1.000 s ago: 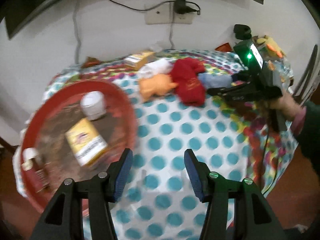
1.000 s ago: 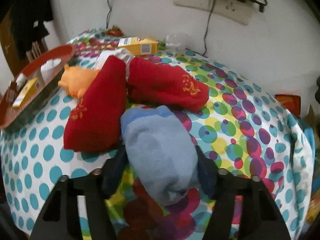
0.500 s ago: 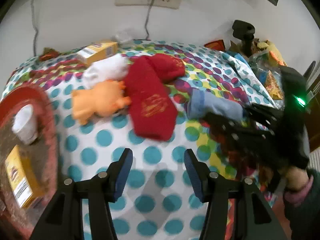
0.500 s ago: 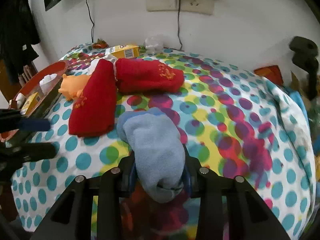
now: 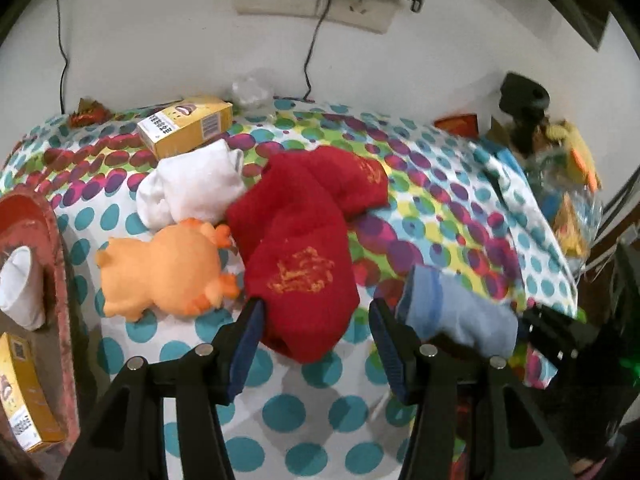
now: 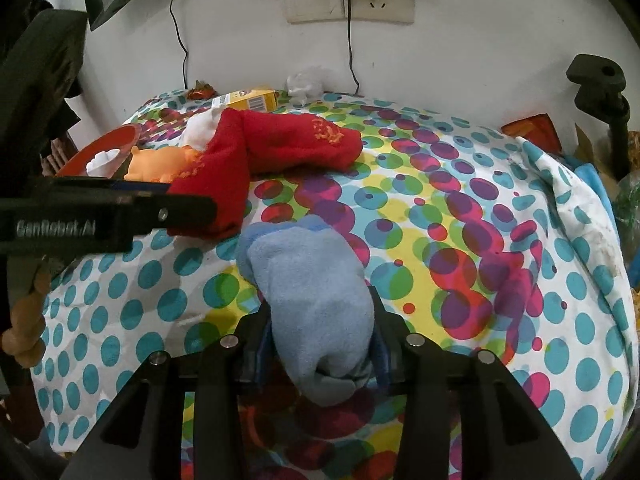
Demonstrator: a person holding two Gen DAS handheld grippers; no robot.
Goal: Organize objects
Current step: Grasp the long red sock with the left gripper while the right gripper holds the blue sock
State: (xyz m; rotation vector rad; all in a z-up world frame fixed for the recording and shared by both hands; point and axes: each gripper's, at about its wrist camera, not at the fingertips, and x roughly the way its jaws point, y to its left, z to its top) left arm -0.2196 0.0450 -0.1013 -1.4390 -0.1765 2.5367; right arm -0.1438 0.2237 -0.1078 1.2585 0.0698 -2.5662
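we work over a table draped in a polka-dot cloth point(image 6: 460, 216), teal spots toward us and overlapping purple, red and yellow ones farther back, pushed against a white wall point(image 5: 160, 40). a double wall socket point(image 6: 350, 0) sits on that wall with a black plug and cables hanging down to the table edge. at the far right a black clamp stand point(image 6: 600, 92) rises beside a heap of bags we cannot read clearly.

along the back of the cloth lie a yellow carton point(image 5: 186, 126), a crumpled clear wrapper point(image 5: 250, 88) and a small red foil packet point(image 5: 86, 114). nearer us a white sock point(image 5: 192, 188) touches an orange plush toy point(image 5: 160, 268), and a pair of red socks point(image 5: 304, 240) sprawls across the middle, one overlapping the other. a red tray point(image 5: 60, 280) at the left edge holds a white cup point(image 5: 20, 288) and a second yellow box point(image 5: 18, 396).

our left gripper point(image 5: 314, 334) has its jaws spread, the near red sock's toe lying between the blue pads. our right gripper point(image 6: 320, 344) pinches the blue sock point(image 6: 316, 300) at its toe end, the cuff resting toward the table centre. in the right view the left tool's black finger crosses in front of the plush toy and tray
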